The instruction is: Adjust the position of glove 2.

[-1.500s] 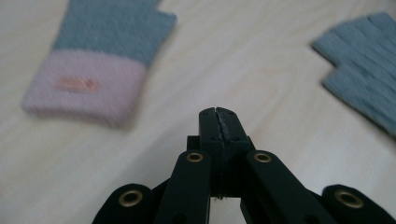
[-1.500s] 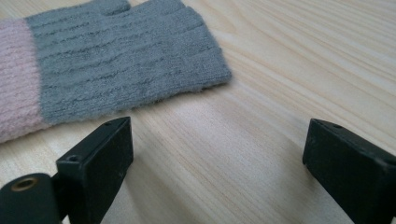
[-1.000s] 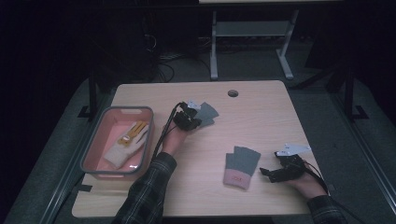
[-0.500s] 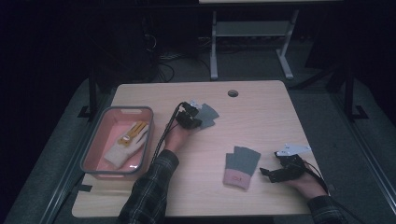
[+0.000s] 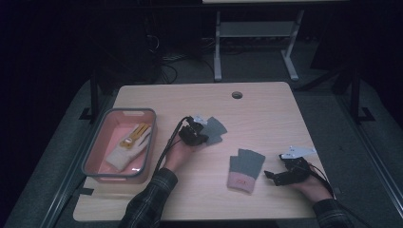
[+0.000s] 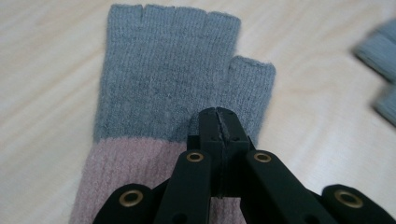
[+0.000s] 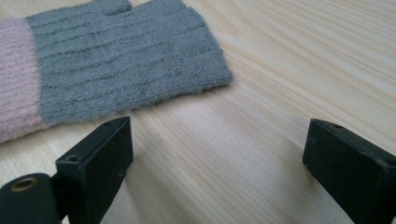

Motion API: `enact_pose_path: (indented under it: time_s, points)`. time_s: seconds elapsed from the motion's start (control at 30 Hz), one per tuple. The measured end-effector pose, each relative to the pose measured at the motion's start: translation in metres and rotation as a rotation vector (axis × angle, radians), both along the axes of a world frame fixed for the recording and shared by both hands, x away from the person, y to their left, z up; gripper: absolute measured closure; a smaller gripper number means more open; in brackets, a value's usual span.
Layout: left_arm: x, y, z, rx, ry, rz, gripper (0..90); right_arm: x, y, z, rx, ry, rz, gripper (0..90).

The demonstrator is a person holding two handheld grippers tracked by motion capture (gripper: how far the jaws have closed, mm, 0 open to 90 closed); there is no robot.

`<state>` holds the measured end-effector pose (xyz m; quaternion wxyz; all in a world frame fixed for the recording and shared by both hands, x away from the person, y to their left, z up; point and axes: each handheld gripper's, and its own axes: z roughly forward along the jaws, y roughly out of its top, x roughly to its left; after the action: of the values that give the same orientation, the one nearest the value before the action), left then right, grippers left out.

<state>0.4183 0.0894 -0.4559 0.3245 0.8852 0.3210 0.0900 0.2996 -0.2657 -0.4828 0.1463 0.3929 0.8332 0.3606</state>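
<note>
A grey fingerless glove with a pink cuff (image 6: 159, 70) lies on the wooden table (image 5: 266, 118). My left gripper (image 6: 218, 116) is shut on its knit where grey meets pink, below the thumb. In the high view this glove (image 5: 215, 128) sits just right of the left gripper (image 5: 192, 135), near the table's middle. A second grey and pink glove (image 5: 244, 168) lies flat toward the front right. My right gripper (image 5: 278, 176) rests just right of it, open. In the right gripper view its jaws stand wide over bare wood (image 7: 219, 140), with that glove (image 7: 121, 60) ahead to the left.
A pink tray with a grey rim (image 5: 90, 159) stands at the left and holds a white and yellow glove (image 5: 127, 147). A round cable hole (image 5: 236, 94) is at the table's far edge. A shelf frame (image 5: 256, 33) stands on the floor beyond the table.
My left gripper has moved toward the near side of the table, and the pinched glove has come along with it. The right hand has stayed where it was.
</note>
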Motion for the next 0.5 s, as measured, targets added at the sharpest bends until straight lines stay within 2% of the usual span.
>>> enact_pose_path:
  time_s: [0.23,0.5]
  points:
    - [-0.027,-0.005,-0.001,-0.036,0.029,-0.037,89.7,0.001,0.0,0.0,-0.003,0.0,0.003,8.2]
    - [-0.053,-0.013,0.0,-0.031,0.043,-0.085,89.7,0.001,0.0,0.0,-0.003,-0.001,0.003,8.2]
